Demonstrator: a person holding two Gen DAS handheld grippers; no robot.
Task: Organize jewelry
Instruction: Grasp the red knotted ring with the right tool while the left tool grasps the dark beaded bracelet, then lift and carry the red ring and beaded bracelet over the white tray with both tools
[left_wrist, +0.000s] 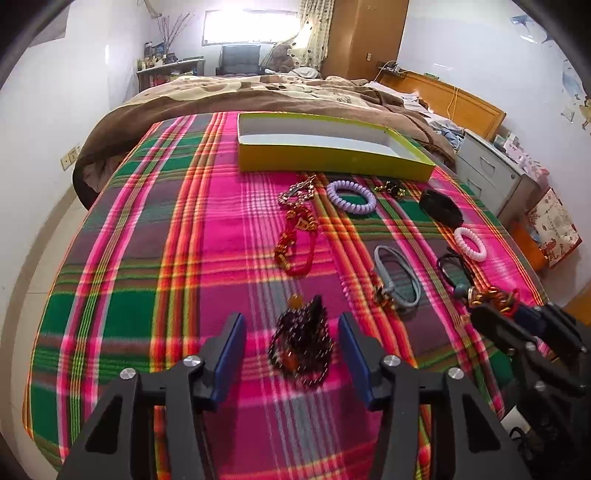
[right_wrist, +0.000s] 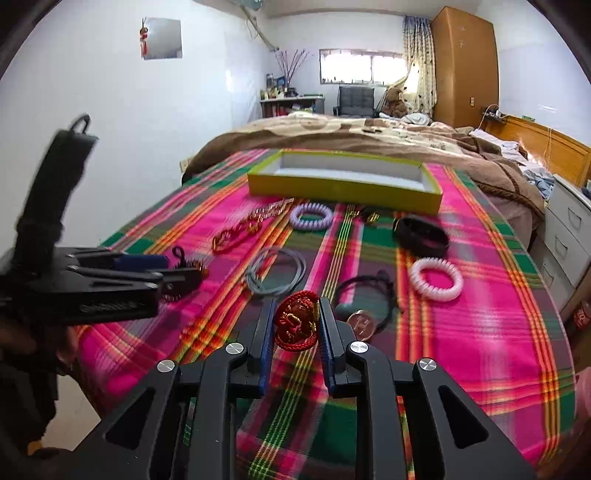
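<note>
In the left wrist view a dark beaded bracelet (left_wrist: 301, 343) lies on the plaid blanket between the blue pads of my left gripper (left_wrist: 291, 321). The jaws stand apart, with a gap on each side of the beads. My right gripper (right_wrist: 297, 302) is shut on a red knotted bracelet with gold charms (right_wrist: 295, 323), held just above the blanket. From the left wrist view the right gripper (left_wrist: 513, 312) shows at the right edge with the red bracelet (left_wrist: 495, 296). The left gripper (right_wrist: 173, 269) appears at the left of the right wrist view. A yellow box (left_wrist: 332, 164) (right_wrist: 343, 192) sits open beyond the jewelry.
Loose on the blanket lie a purple spiral ring (right_wrist: 311, 216), a white spiral ring (right_wrist: 436, 278), a grey cord (right_wrist: 275, 277), a red and gold chain (right_wrist: 236, 232), a black band (right_wrist: 421, 232) and a black cord with a pendant (right_wrist: 365, 291). The bed edge drops off at left and right.
</note>
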